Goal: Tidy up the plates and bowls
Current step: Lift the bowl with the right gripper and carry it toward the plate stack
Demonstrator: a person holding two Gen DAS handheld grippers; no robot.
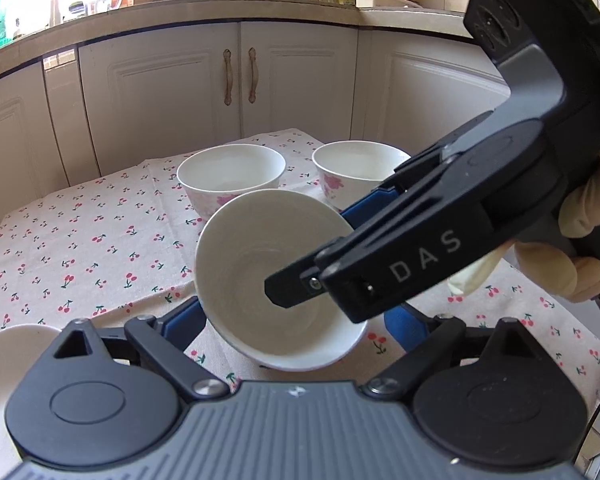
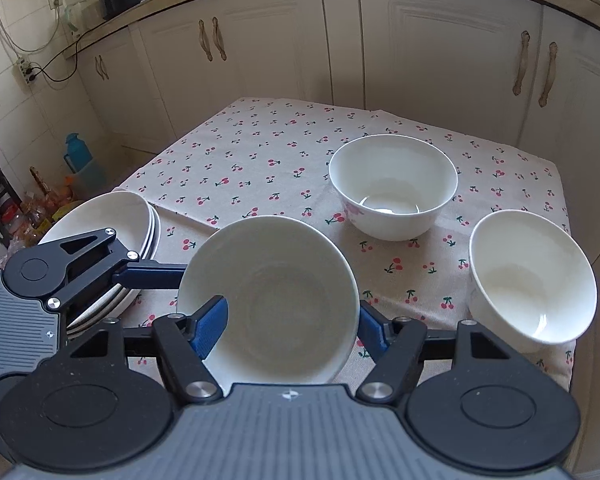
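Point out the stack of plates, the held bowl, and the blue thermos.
stack of plates (image 2: 112,212), right wrist view, top plate's inner surface.
held bowl (image 2: 284,296), right wrist view, inner bottom.
blue thermos (image 2: 78,156), right wrist view, body.

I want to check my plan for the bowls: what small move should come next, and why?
Probably carry the tilted white ceramic bowl forward with the right tongs, toward the upright white flowered bowl, to nest it there. The right tongs straddle its wall and seem to hold it. The left tongs stand open on either side of it. The stack of white plates looks done.
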